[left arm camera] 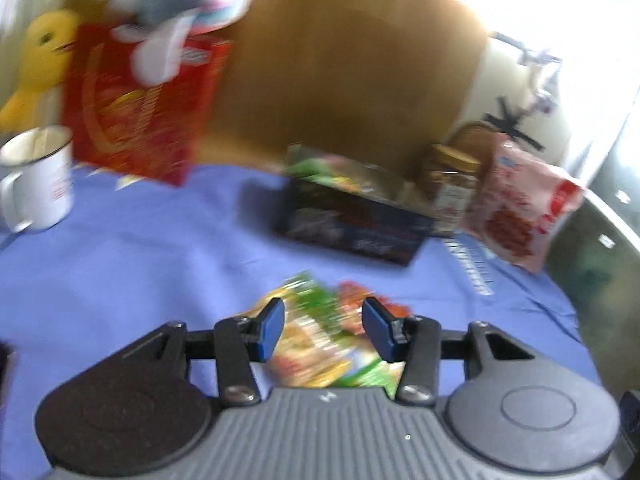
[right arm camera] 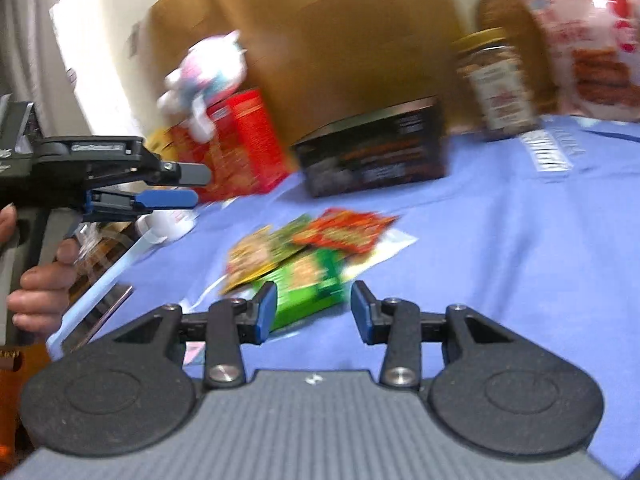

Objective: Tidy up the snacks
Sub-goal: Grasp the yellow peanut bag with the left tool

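Both hand-held grippers hang partly open and empty over a blue-covered counter (right arm camera: 500, 240). The left hand-held gripper (left arm camera: 323, 328) and right hand-held gripper (right arm camera: 314, 310) frame a loose pile of snack packets (right arm camera: 308, 248) lying flat, near a black box (right arm camera: 372, 152) and a red box (left arm camera: 140, 108).

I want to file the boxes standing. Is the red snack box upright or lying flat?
Upright. The red snack box stands tall on the blue cloth, its broad front facing the left wrist camera, with a plush toy on top.
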`<state>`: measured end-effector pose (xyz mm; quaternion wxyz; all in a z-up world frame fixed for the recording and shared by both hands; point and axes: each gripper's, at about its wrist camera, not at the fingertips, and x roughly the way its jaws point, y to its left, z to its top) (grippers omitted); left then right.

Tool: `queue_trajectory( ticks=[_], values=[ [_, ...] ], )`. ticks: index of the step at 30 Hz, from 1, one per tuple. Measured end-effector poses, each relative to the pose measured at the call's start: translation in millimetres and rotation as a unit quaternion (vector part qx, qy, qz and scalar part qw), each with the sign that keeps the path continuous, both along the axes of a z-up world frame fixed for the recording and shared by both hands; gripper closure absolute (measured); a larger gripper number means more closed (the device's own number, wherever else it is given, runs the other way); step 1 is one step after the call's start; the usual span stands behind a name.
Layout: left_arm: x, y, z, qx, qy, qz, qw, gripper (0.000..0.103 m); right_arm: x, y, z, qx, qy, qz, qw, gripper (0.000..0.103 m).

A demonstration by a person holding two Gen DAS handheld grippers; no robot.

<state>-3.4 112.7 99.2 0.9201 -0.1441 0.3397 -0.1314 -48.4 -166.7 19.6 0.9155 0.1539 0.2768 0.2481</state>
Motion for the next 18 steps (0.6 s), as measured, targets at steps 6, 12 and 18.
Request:
queue_trajectory(
  ticks=[6,12,18],
  values=[
    [6.5,31.5,-25.1,-0.015,0.024,0.016,0.9995,0.059,5.9,52.6,3.4,-0.03,-0.012,0.091,0.995,0.06],
    [40.6,28.6,-32.9,-0.032,0.02,0.004,0.9993,0.059,23.8,86.0,-4.2,-0.087,0.0,0.125,0.988,0.063],
    [69.2,19.4,-46.7,-0.024,0.025,-0.016,0.9993,0.054,52.9,53.5,-2.9,-0.093,0.018,0.022,0.995,0.066]
  ],
)
